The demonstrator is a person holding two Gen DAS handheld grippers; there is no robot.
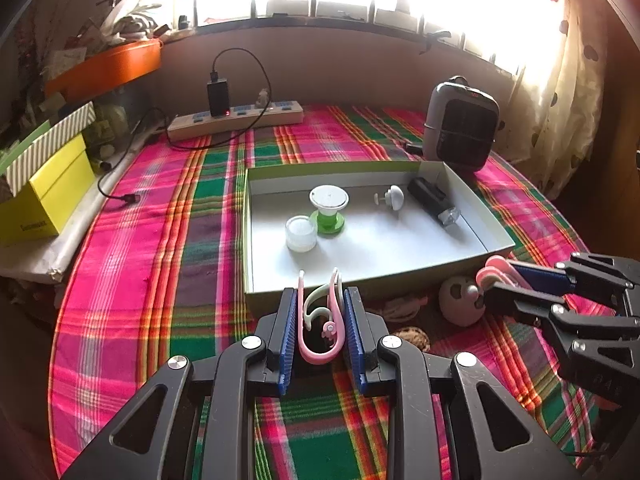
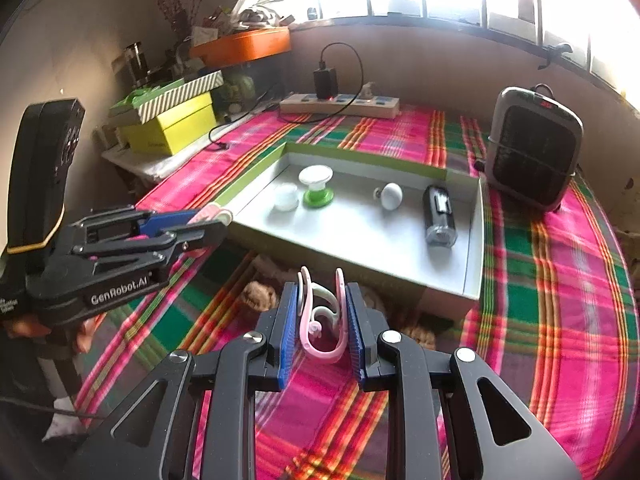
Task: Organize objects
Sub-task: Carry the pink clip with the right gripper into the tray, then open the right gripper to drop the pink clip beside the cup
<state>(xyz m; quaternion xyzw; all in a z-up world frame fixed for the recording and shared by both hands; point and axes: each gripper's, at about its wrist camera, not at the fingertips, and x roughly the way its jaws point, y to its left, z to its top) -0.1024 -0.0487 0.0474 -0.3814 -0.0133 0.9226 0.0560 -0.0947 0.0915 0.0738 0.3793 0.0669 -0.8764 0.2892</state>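
**Both grippers clamped on pink-and-white clips, near side of the tray**

Left wrist view: left gripper jaws closed around a pink and white clip, held upright between the blue pads, just in front of the near wall of the white cardboard tray. Tray sits on a plaid cloth. Inside it: green spool, small clear jar touching the spool's base, white knob, black cylinder at right. Right gripper enters from right, a pink clip end in its jaws. Power strip and grey heater behind tray.

Right wrist view: right gripper jaws squeezing a second pink and white clip, above the cloth near the tray's front corner. Left gripper at left, a pink-white clip end in its tips, by the tray's left corner.
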